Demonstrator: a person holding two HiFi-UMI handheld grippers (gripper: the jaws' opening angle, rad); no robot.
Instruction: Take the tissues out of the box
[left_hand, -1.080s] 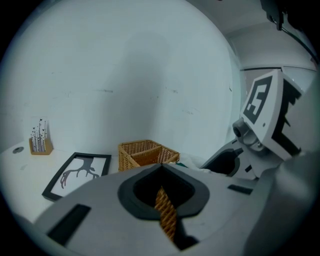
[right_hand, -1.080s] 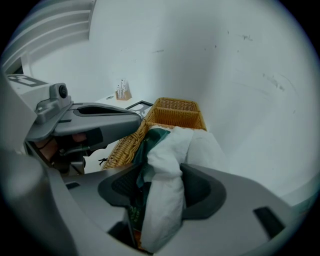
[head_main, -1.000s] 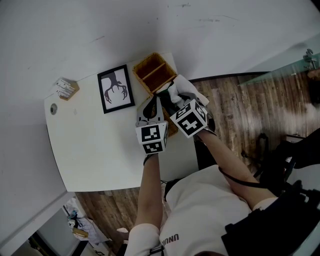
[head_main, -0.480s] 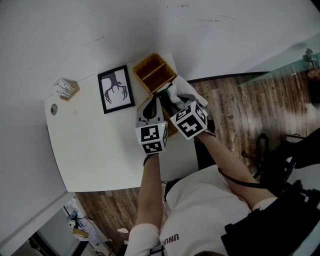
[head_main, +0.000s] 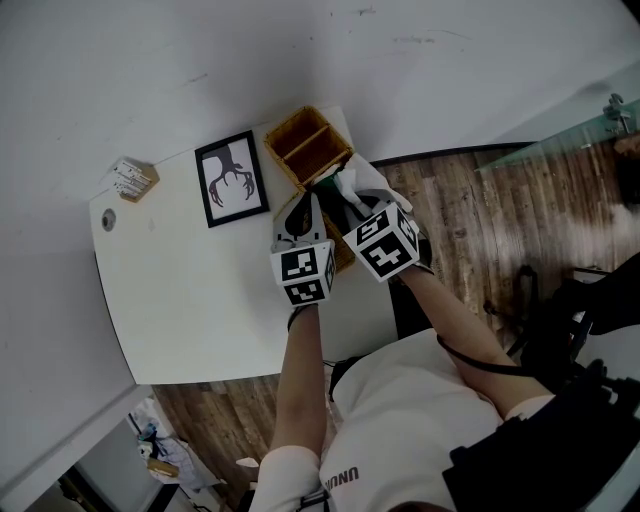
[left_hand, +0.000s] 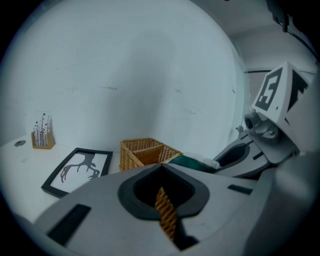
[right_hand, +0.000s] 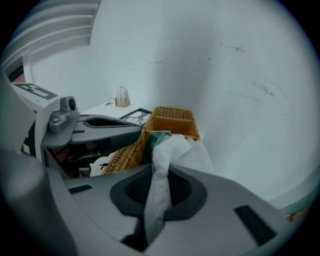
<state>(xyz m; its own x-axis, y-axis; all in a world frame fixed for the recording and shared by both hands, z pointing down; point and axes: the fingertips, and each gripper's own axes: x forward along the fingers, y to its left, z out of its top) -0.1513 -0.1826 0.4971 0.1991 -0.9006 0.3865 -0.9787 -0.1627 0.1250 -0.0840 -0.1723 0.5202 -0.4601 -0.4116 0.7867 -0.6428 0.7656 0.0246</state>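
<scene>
Drawing a tissue (right_hand: 175, 147) out, with the right gripper (right_hand: 159, 192) pinching it and the left gripper (left_hand: 161, 192) clamped on the box (right_hand: 122, 156) rim at the table's (head_main: 200, 300) 2 o'clock — next, probably a steady upward pull.

Head view: green tissue pack (head_main: 324, 185) and near wicker basket (right_hand: 122, 156) mostly hidden under left gripper (head_main: 303, 205) and right gripper (head_main: 338, 192); tissue (right_hand: 159, 185) lower end lost between right jaws; far-left stand (head_main: 131, 177) too small to tell.
</scene>
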